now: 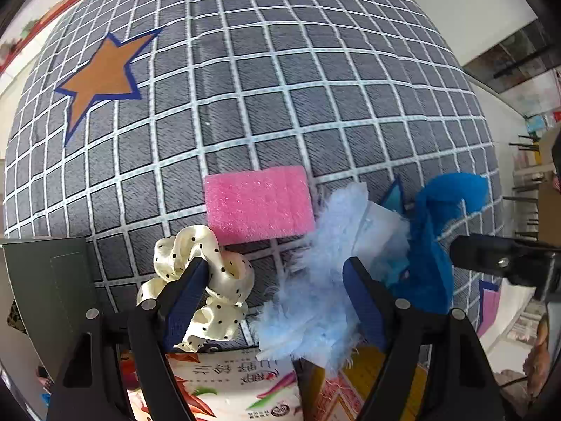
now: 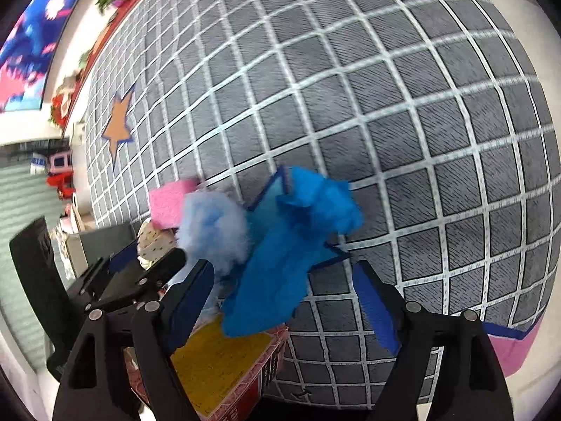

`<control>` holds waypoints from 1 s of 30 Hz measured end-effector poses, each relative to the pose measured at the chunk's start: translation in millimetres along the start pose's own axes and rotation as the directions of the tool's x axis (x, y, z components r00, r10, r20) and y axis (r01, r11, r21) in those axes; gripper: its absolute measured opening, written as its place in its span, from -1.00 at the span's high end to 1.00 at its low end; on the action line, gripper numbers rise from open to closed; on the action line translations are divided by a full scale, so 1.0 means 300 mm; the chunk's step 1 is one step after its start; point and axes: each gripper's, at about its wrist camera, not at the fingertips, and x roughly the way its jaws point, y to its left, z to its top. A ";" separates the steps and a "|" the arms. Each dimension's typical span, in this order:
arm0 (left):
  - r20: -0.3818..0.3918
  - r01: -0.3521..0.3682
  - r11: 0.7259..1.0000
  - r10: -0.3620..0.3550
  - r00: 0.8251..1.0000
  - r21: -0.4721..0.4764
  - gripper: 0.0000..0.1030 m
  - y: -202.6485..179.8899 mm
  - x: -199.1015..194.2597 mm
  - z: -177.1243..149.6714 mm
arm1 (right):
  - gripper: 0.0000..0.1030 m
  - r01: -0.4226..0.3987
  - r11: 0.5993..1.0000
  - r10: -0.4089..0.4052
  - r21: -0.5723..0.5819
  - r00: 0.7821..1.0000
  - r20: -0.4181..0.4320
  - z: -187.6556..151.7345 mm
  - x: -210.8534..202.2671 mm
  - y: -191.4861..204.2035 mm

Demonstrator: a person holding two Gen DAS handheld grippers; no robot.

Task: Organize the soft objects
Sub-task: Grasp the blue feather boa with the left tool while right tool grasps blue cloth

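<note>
On the grey checked cloth (image 1: 245, 105) lie a pink sponge (image 1: 257, 205), a cream polka-dot scrunchie (image 1: 214, 280), a pale blue fluffy piece (image 1: 326, 280) and a bright blue fuzzy cloth (image 1: 434, 238). My left gripper (image 1: 277, 294) is open, its fingers astride the gap between the scrunchie and the fluffy piece. In the right wrist view my right gripper (image 2: 287, 298) is open, with the bright blue cloth (image 2: 291, 256) lying between its fingers, not pinched. The fluffy piece (image 2: 214, 231), the sponge (image 2: 168, 203) and the scrunchie (image 2: 152, 242) sit to its left.
A printed box (image 1: 228, 386) lies under the soft things at the cloth's near edge; its yellow side (image 2: 217, 368) shows below my right gripper. An orange star (image 1: 101, 77) is on the cloth at far left. A dark green box (image 1: 49, 287) stands at left.
</note>
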 end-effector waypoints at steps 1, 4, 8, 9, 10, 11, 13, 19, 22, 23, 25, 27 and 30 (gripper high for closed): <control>-0.006 0.003 1.000 -0.003 1.000 0.011 -0.59 -0.006 -0.002 0.004 | -0.60 0.012 1.000 -0.012 -0.012 1.000 -0.004 -0.001 0.005 0.008; -0.032 -0.023 0.999 0.024 0.999 0.046 -0.59 -0.046 0.013 -0.010 | -0.60 0.056 0.998 -0.057 -0.017 0.997 -0.048 -0.008 0.062 0.028; -0.046 -0.023 0.998 0.026 0.999 0.060 -0.59 -0.038 0.027 -0.007 | -0.60 0.103 0.995 -0.102 0.004 0.992 -0.078 -0.028 0.119 0.028; -0.048 -0.021 0.998 0.023 0.999 0.061 -0.58 -0.039 0.030 0.001 | -0.60 0.105 0.994 -0.105 -0.006 0.991 -0.080 -0.026 0.127 0.025; -0.052 -0.045 0.997 0.048 0.997 0.061 -0.58 -0.041 0.035 0.015 | -0.58 0.110 0.994 -0.111 -0.020 0.991 -0.079 -0.025 0.140 0.033; -0.055 -0.051 0.997 0.054 0.997 0.061 -0.59 -0.028 0.052 0.003 | -0.58 0.123 0.992 -0.125 -0.024 0.989 -0.074 -0.021 0.149 0.033; -0.075 -0.006 0.998 0.010 0.997 0.061 -0.62 -0.038 0.069 -0.031 | -0.58 0.136 0.991 -0.137 -0.018 0.988 -0.071 -0.008 0.175 0.041; -0.107 -0.058 0.990 0.072 0.992 0.132 -0.65 -0.130 0.173 -0.081 | -0.40 0.190 0.981 -0.193 -0.050 0.979 -0.067 -0.007 0.201 0.043; -0.080 -0.066 0.981 0.081 0.993 0.181 -0.55 -0.188 0.189 -0.091 | 0.66 0.305 0.945 -0.310 -0.123 0.950 -0.030 -0.019 0.208 0.091; -0.048 -0.088 0.976 0.100 0.994 0.201 -0.33 -0.206 0.186 -0.094 | 0.84 0.331 0.929 -0.340 -0.163 0.940 -0.026 -0.018 0.213 0.100; -0.026 -0.103 0.976 0.110 0.994 0.191 0.26 -0.217 0.175 -0.092 | 0.84 0.300 0.943 -0.308 -0.142 0.951 -0.038 -0.016 0.216 0.096; -0.030 -0.002 0.994 0.006 1.000 0.114 0.40 -0.185 0.143 -0.084 | 0.84 0.257 0.962 -0.263 -0.093 0.963 -0.056 -0.011 0.205 0.062; 0.003 0.077 0.996 -0.077 0.997 0.048 0.44 -0.132 0.097 -0.103 | 0.83 0.255 0.965 -0.258 -0.068 0.965 -0.049 -0.011 0.189 0.037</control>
